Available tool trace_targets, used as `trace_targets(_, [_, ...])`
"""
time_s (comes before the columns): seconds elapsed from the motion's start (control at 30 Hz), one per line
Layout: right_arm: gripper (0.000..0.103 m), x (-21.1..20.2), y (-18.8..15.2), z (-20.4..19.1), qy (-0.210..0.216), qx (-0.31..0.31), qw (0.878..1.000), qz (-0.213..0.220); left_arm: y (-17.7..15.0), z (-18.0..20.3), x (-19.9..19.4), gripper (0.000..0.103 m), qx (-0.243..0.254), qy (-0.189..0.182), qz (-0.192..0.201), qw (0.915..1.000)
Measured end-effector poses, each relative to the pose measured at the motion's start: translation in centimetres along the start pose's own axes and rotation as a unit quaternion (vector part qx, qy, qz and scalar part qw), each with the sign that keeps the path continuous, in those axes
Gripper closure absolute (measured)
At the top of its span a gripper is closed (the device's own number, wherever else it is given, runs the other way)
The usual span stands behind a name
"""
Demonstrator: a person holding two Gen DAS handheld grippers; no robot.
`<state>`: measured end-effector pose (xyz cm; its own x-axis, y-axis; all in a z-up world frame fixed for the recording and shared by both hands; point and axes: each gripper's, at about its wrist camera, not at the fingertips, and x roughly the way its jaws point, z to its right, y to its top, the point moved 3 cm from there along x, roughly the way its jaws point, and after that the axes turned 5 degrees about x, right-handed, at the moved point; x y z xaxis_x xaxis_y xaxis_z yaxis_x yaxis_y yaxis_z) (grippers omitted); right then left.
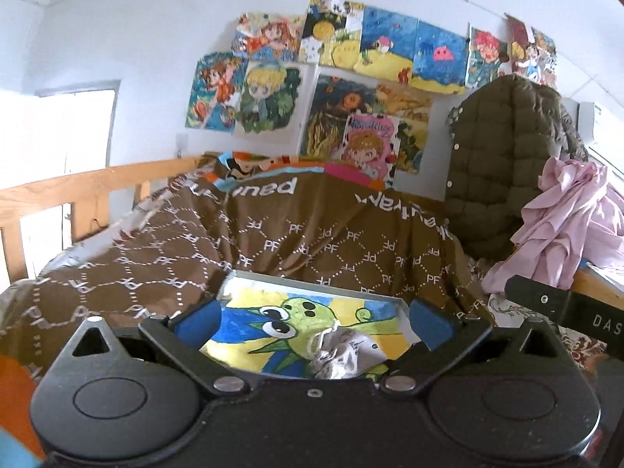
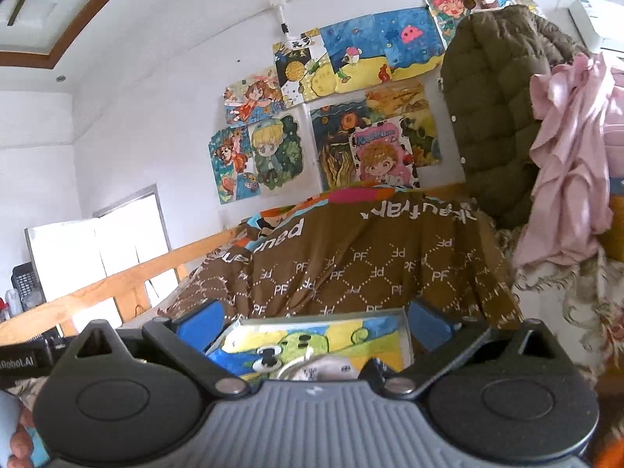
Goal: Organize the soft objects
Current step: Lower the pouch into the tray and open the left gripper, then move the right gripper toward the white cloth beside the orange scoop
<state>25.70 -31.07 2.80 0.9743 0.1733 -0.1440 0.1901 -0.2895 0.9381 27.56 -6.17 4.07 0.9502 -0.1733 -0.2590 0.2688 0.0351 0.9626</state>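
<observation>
Both claws stand wide apart and empty. Between the left claw (image 1: 312,318) fingers lies a painted board (image 1: 273,323) with a small grey pouch (image 1: 343,355) resting on it, touched by neither pad. The right claw (image 2: 312,321) looks over the same board and pouch. Behind, a brown blanket (image 1: 273,241) drapes the bed, probably spread as the work surface. A pink cloth (image 1: 561,226) hangs beside a green jacket (image 1: 503,156), likely awaiting sorting.

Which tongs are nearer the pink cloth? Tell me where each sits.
Right. The right tongs have the pink cloth just off to their right. The left tongs sit further left, with the right tongs between them and the cloth.
</observation>
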Motion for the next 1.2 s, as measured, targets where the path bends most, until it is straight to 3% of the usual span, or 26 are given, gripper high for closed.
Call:
trace_targets(0.27, [0.000,-6.5,-3.5,-1.8,-0.001,0.006,1.000,-0.001,-3.0,-1.2,-5.8,0.001,0.013,-0.002,-0.001,0.9999])
trace_targets(0.43, [0.000,-8.5,-5.1,-3.0,-0.011,0.005,1.000,-0.023,-4.7,-1.6,-7.9,0.001,0.022,-0.012,-0.009,0.9996])
trace_targets(0.8, [0.000,-11.3,-8.0,-4.8,-0.061,0.007,0.995,-0.079,-8.4,-3.5,-11.1,0.001,0.037,-0.008,-0.024,0.9990])
trace_targets(1.2, [0.000,-12.3,-10.0,-5.7,-0.070,0.001,0.987,-0.142,-10.4,-4.3,-12.5,0.001,0.047,-0.007,-0.036,0.9982])
